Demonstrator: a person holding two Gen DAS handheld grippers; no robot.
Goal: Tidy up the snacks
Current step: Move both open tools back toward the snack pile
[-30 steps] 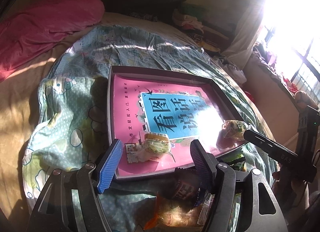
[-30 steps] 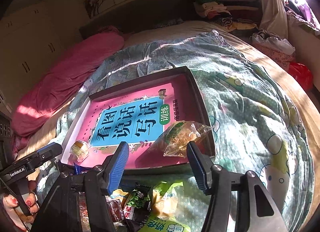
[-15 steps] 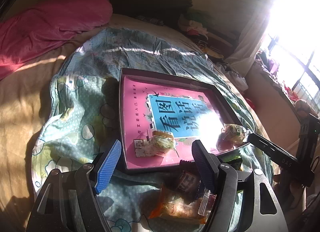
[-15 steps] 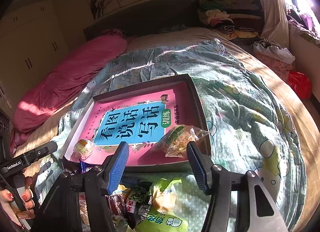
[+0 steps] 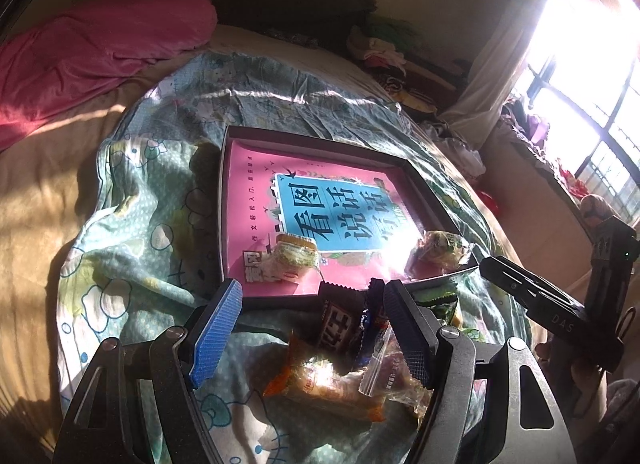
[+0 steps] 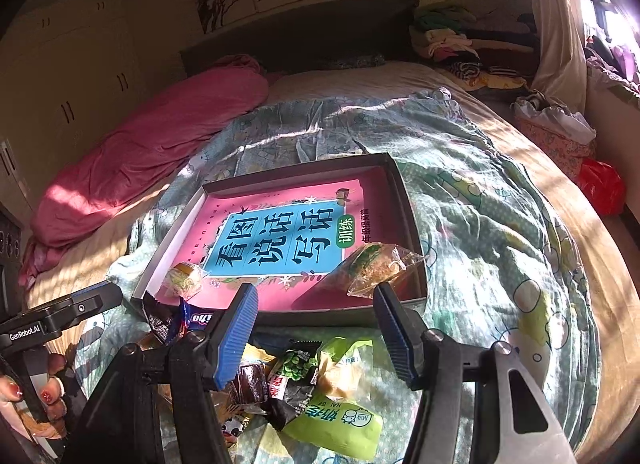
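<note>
**Below both claws: soft, crinkly packets waiting at the tray's near edge**

On the bed, your left claw (image 5: 312, 328) and right claw (image 6: 314, 334) both hang wide open and empty over the loose snack pile (image 6: 320, 388) that lies on the quilt (image 6: 500, 264), just near of the tray (image 6: 412, 224).

Two packets already sit inside the tray on the pink book (image 6: 280, 240): a small wrapped cake (image 5: 294, 254) at the near left, and a clear green-tinted bag (image 6: 376, 264) at the near right corner, leaning on the rim.

Expect everything in the pile to be light, limp and slippery. The orange-wrapped pastry (image 5: 324, 384) looks crushable, so pinch it by a sealed end fin, not across its middle. The dark bar wrapper (image 5: 336, 324) is probably stiffer; take it across its short width. The lime milk-candy bag (image 6: 340, 420) is puffy film and may slide out, so close on its crimped seam. Packets overlap, so lifting one may drag its neighbours.
</note>
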